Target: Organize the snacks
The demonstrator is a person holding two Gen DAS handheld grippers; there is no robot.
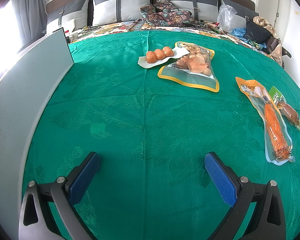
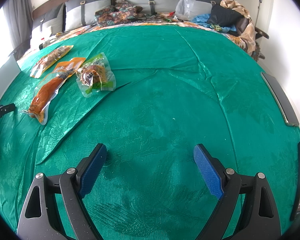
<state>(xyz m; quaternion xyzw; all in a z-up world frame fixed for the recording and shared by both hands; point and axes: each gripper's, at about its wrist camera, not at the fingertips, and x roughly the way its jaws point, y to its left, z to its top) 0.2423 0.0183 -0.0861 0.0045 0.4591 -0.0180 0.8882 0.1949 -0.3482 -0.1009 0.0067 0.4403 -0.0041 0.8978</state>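
Observation:
Several snack packs lie on a green cloth (image 1: 130, 100). In the left wrist view a white pack of three orange balls (image 1: 160, 56) and a yellow-edged bag (image 1: 192, 68) lie far ahead, a long orange sausage pack (image 1: 270, 120) and a small brown pack (image 1: 290, 114) at right. My left gripper (image 1: 152, 160) is open and empty, well short of them. In the right wrist view the sausage pack (image 2: 48, 92), a green-labelled brown pack (image 2: 96, 76) and the yellow-edged bag (image 2: 50, 59) lie far left. My right gripper (image 2: 150, 152) is open and empty over bare cloth.
A grey-white panel (image 1: 30, 80) stands along the left edge. Dark flat devices (image 2: 280, 98) lie at the cloth's right edge. Pillows (image 1: 120, 6), patterned fabric (image 1: 166, 14) and a plastic bag (image 2: 185, 2) sit at the back. The cloth has folds (image 2: 200, 64).

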